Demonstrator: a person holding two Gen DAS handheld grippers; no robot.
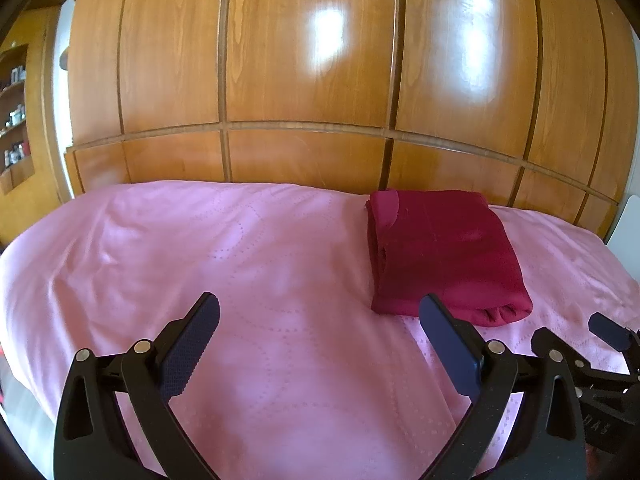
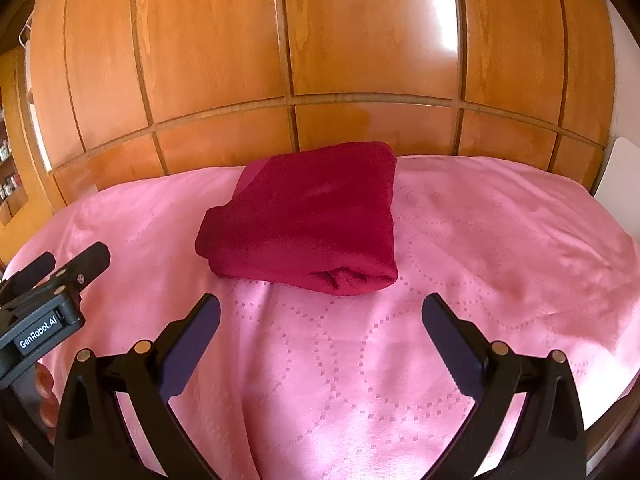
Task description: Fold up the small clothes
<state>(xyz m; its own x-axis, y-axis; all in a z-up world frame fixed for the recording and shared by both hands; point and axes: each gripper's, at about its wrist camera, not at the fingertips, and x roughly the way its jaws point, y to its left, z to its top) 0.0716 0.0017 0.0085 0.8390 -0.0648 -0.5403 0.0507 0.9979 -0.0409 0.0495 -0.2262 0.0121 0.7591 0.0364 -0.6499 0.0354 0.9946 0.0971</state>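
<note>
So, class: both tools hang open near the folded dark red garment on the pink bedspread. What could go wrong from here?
1. Gripping only the top layer of the dark red garment could undo the fold.
2. The left tool or right tool might snag the pink bedspread, dragging the garment along.

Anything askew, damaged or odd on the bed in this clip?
Nothing stands out. The dark red garment lies neatly folded on the pink bedspread near the wooden wardrobe. Both tools, left and right, are open and empty.
</note>
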